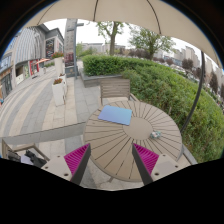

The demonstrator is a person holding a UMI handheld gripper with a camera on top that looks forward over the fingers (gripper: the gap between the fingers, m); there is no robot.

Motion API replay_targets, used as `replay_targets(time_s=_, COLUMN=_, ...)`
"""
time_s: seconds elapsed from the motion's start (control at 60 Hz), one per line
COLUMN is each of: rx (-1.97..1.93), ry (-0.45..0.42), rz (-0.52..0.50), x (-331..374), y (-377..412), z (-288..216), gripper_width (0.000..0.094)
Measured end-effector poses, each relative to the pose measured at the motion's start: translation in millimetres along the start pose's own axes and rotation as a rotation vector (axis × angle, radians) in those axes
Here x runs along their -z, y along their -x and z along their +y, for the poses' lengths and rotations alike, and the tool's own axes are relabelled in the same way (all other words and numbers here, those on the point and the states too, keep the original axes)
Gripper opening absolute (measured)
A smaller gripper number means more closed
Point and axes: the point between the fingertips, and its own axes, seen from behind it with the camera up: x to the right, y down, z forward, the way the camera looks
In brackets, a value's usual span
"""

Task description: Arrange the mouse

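While fingers (112,158) gape, mouse (154,134) beyond, mousepad (116,115).

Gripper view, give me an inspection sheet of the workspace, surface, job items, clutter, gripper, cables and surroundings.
Surface: round slatted wooden table, outdoors.
Job's things: light blue mouse pad flat on the far half of the table; small mouse to its right, near the edge, off the pad.
Clutter: nothing seen.
Gripper: gripper open, holding nothing, fingers above the table's near edge.
Cables: nothing seen.
Surroundings: wooden chair beyond the table, hedge to the right, parasol overhead, paved terrace and buildings to the left.
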Motion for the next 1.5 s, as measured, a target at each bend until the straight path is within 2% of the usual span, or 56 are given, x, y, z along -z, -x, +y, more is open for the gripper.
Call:
replay_targets(time_s=0.217, rx=-0.056, ry=0.022, rz=0.124, x=-10.9, y=-71.8, z=21.7, gripper_width=0.0852)
replay_targets(time_s=0.483, rx=-0.110, ry=0.024, rz=0.204, x=-22.5, y=-129.7, z=51.1, gripper_width=0.0853)
replay_targets(time_s=0.7, rx=-0.104, ry=-0.071, rz=0.219, x=-42.7, y=-153.0, z=58.7, gripper_width=0.0855)
replay_targets(time_s=0.9, rx=-0.110, ry=-0.129, rz=0.246, x=-93.4, y=-178.2, z=79.1, gripper_width=0.0853)
replay_targets(time_s=1.3, rx=-0.134, ry=-0.162, rz=0.242, x=-228.6, y=-237.2, z=91.0, gripper_width=0.0856)
replay_targets(time_s=1.5, rx=-0.142, ry=-0.103, rz=0.211, x=-292.1, y=-254.6, z=105.1, gripper_width=0.0853)
